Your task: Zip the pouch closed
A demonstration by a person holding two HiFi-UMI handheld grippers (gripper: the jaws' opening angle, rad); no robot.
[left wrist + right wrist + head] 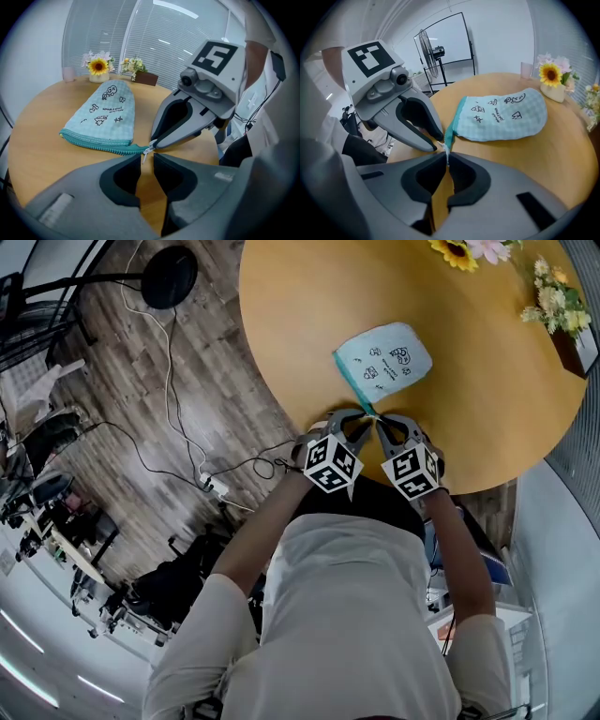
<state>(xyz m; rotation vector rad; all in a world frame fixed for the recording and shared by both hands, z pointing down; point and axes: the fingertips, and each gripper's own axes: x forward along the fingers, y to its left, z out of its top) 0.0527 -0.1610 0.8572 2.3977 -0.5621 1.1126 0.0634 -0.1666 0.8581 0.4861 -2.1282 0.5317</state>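
Observation:
A pale blue checked pouch point(389, 354) point(105, 115) point(506, 117) with doodle prints lies flat on the round wooden table point(487, 409). Its teal zipper point(352, 385) point(98, 145) point(451, 126) runs along the side nearest me. The small silver pull point(145, 155) sits at the zipper's near end, close to the table edge. My right gripper point(379, 421) point(153, 145) point(446, 157) is shut on that pull. My left gripper point(367, 418) point(147, 158) point(437, 145) is tip to tip with it, its jaws a narrow gap apart and gripping nothing.
A sunflower vase point(457, 251) point(98, 70) point(553, 82), a flower box point(562, 306) point(138, 75) and a pink cup point(69, 73) stand at the table's far side. Cables point(169, 446) and a round stand base point(169, 276) lie on the floor to the left.

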